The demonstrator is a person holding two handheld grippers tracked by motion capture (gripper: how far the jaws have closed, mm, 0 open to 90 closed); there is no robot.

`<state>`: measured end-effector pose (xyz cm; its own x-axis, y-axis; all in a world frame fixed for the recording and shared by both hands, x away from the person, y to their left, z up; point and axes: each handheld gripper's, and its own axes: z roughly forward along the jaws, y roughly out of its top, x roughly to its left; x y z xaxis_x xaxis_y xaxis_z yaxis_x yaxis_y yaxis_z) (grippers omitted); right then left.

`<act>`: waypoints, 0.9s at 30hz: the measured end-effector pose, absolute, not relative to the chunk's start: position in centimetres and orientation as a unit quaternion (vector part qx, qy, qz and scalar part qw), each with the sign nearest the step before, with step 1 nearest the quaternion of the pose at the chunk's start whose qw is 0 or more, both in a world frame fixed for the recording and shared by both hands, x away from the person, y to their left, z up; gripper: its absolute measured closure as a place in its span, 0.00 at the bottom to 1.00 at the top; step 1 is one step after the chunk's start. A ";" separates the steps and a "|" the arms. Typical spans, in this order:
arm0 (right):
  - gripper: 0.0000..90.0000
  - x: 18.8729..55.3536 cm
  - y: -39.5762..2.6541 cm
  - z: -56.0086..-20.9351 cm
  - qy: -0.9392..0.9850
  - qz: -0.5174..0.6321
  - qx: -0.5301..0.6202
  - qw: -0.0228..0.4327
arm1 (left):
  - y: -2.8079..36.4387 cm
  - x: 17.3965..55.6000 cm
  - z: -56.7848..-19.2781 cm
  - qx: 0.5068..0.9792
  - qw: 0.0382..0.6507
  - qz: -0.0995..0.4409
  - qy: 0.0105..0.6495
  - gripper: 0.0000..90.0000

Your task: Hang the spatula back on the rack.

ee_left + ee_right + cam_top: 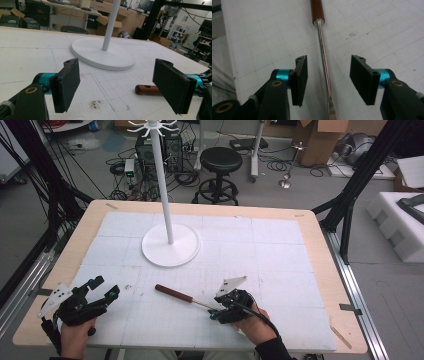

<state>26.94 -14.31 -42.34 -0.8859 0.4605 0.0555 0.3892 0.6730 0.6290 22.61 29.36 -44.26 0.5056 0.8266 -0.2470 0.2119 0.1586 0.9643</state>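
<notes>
Right gripper view looks down along the right gripper [328,78], and its two black pads stand partly open, one on each side of a screwdriver [323,57]. The shiny metal shaft runs straight up the middle of the gap. Neither pad touches it, so nothing is held. The flat tip sits low between the pads, and the brown wooden handle points away at the top.

From the high view, the right gripper [214,312] sits at the tip end of the screwdriver [180,296], which lies flat on the white table mat [280,255]. The handle points left and a little away from the person.

Farther out, the left gripper [103,287] rests near the left edge of the mat, well apart from the screwdriver. In the left gripper view its jaws stand wide with only bare mat between them, and the handle end [147,90] peeks out beside the right pad.

Behind the screwdriver stands a white pole stand [170,242] on a round base.
</notes>
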 end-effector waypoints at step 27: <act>0.94 27.8 -13.3 -42.5 0.942 0.276 0.186 0.039 | 29.1 22.9 -44.4 0.605 0.627 0.235 0.432 0.25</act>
